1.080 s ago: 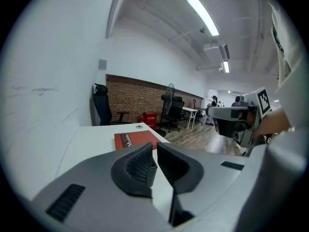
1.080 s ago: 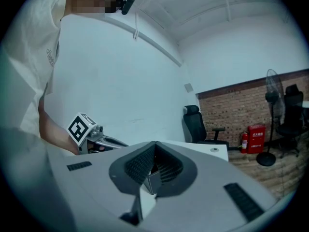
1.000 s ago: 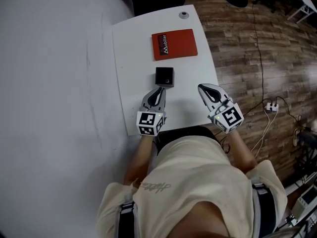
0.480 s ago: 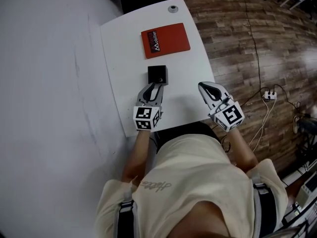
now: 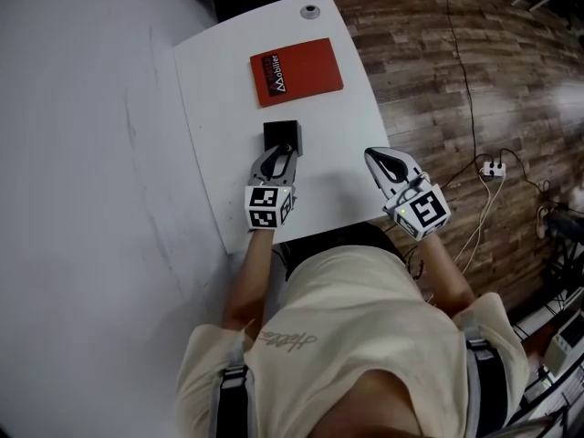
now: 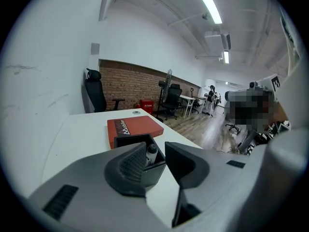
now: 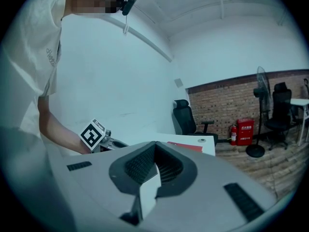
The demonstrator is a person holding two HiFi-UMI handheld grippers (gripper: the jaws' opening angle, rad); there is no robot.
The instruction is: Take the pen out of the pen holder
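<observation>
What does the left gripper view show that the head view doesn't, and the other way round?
Only the left gripper view: the pale pen with a dark cap standing in the holder, just beyond the left gripper's open jaws, plus a black office chair and a brick wall behind.

Only the head view: the right gripper, the person's beige shirt and the wooden floor.

Both: the square black pen holder, the red book and the white table.

A red book (image 5: 297, 71) lies flat on the white table (image 5: 217, 108) — a round grommet (image 5: 310, 11) near its far edge.
</observation>
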